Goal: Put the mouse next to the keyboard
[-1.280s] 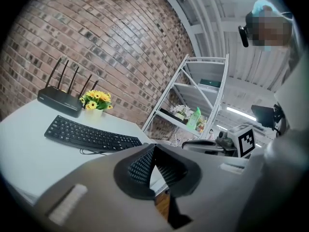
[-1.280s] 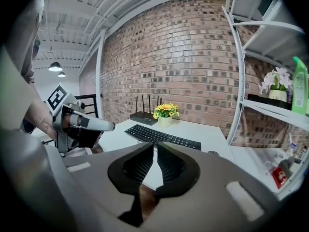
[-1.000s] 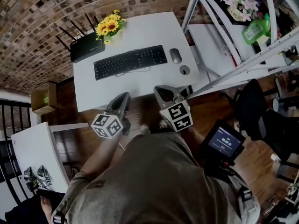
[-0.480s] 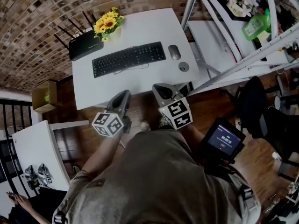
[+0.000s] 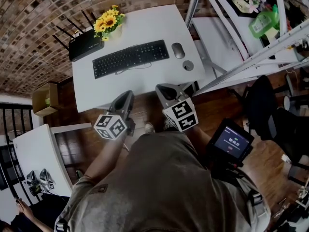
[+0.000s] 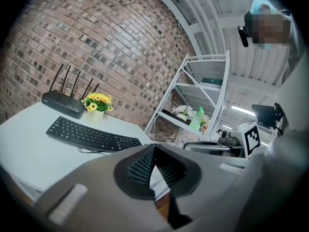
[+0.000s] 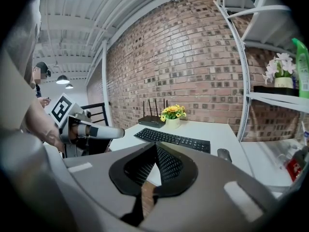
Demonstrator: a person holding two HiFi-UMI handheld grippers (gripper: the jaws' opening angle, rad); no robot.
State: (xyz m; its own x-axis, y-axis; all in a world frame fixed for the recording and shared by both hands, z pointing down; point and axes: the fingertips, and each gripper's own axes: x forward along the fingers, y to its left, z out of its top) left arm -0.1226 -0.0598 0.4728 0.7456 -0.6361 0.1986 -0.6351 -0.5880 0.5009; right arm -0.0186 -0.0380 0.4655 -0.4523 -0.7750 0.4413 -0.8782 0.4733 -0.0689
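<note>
A: Where did things stand for you?

B: Your mouse (image 5: 178, 50) lay on the table (image 5: 145, 81), just off the right end of the keyboard (image 5: 130, 58). A small round thing (image 5: 188, 65) sat a little nearer you. Both claws hung short of the table's near edge, well apart from the mouse.

A: And the claws themselves?

B: Your left claw (image 5: 124, 99) was closed with its tips pressed together and nothing between them. Your right claw (image 5: 164, 92) was the same, closed and empty.

A: So how should you have gone about it?

B: You should have used the right claw, since the mouse lay on that side. You needed to spread its jaws before coming down, straddle the mouse across its width, and stay low so it slid rather than tipped. In the right gripper view the claw's own body half hid the mouse. So I'd guess, not swear, that it needed only a small move toward the keyboard.
</note>
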